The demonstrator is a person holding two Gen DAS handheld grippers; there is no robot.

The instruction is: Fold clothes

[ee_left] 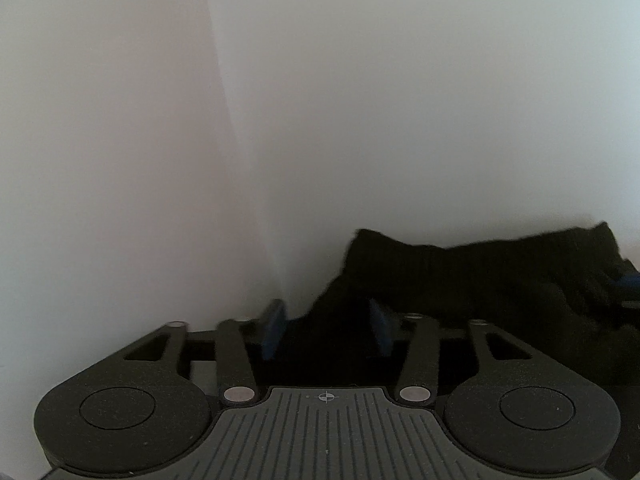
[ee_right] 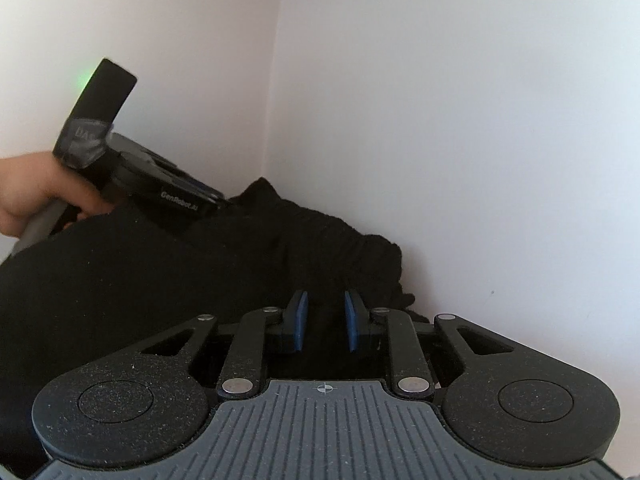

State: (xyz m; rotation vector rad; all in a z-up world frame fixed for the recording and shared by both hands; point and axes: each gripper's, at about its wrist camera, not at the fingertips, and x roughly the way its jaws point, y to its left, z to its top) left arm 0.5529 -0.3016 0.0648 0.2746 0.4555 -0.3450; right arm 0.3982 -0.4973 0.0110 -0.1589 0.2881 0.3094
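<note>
Against a bare white wall [ee_right: 460,140], where two surfaces are meeting in a corner, a black garment [ee_right: 280,240] is lying in a rumpled heap while a person is working it with a hand-held gripper in each hand. Seen from the right wrist camera, the right gripper [ee_right: 326,320] is sitting with its blue pads narrowly apart, dark cloth lying between them; whether the pads are actually pressing on that cloth cannot be told, since black fabric and shadow are blending together. From the left wrist camera, the left gripper [ee_left: 328,328] is standing with its jaws about half spread, the garment [ee_left: 480,280] reaching in between its blue pads [ee_left: 274,330] without either pad visibly pinching it. The right camera is also catching the left tool from outside, its body [ee_right: 160,184] angling down toward the top of the pile, with the person's hand [ee_right: 36,192] wrapped round its handle.

Judging by the bunched ridges and the uneven outline of the cloth, folding is looking barely under way: no flat panel, straight edge or tidy crease is showing anywhere. Spreading the garment out, finding its corners or hems and laying one half over the other are all appearing to remain. No finished stack of folded clothes is in view.
</note>
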